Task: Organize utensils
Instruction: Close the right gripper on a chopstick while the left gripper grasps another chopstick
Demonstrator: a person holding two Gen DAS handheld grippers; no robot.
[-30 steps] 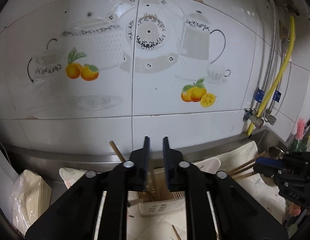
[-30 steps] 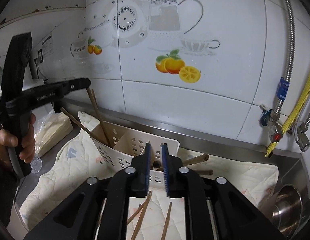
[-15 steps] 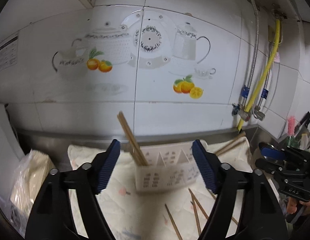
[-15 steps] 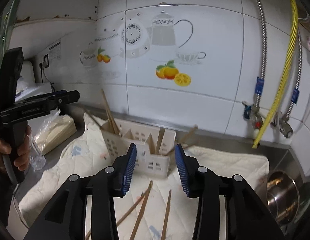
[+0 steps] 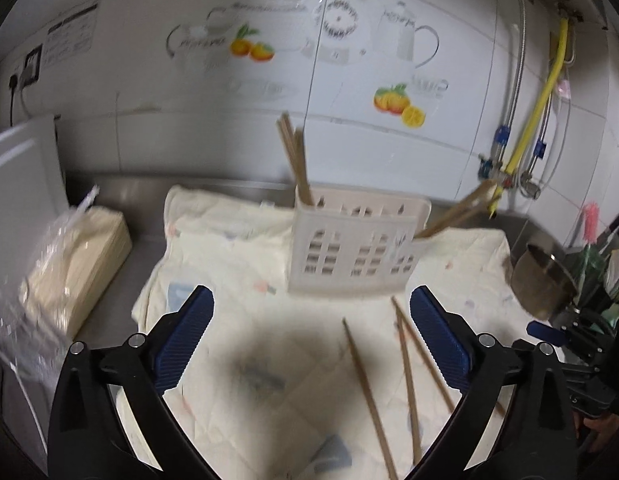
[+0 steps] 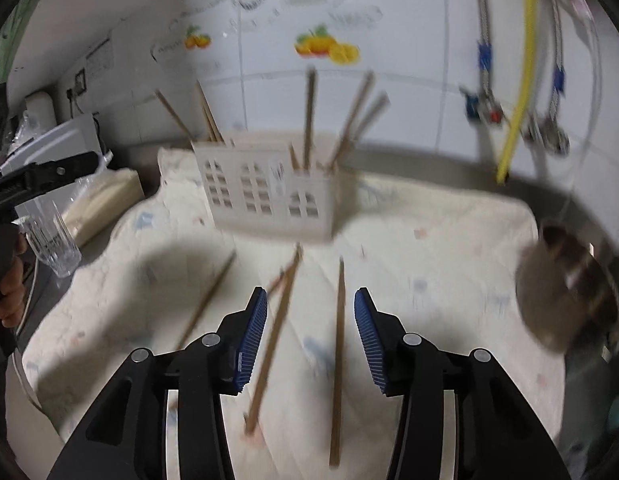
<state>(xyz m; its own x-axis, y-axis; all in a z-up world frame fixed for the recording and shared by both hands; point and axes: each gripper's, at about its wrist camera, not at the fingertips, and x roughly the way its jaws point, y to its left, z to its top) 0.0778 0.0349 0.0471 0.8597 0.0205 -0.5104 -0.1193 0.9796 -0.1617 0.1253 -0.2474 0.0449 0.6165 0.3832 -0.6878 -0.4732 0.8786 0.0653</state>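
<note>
A white slotted utensil holder (image 5: pixel 357 244) (image 6: pixel 265 188) stands on a cream cloth (image 5: pixel 237 248) (image 6: pixel 429 240) by the tiled wall, with several wooden chopsticks (image 5: pixel 293 160) (image 6: pixel 309 116) upright or leaning in it. Loose chopsticks (image 5: pixel 367 396) (image 6: pixel 337 356) lie on the cloth in front of it. My left gripper (image 5: pixel 311 340) is wide open and empty above the cloth. My right gripper (image 6: pixel 309 336) is open and empty over two loose chopsticks, one (image 6: pixel 275 332) near its left finger.
A steel pot (image 5: pixel 543 284) (image 6: pixel 565 292) sits at the cloth's right edge. A bagged stack of paper (image 5: pixel 75 268) and a clear glass (image 6: pixel 49 240) are at the left. Pipes and a yellow hose (image 5: pixel 537 100) (image 6: pixel 517 92) run down the wall at right.
Both grippers pulled back from the holder, tilted down toward the cloth and opened from shut. The loose chopsticks have come into view under them.
</note>
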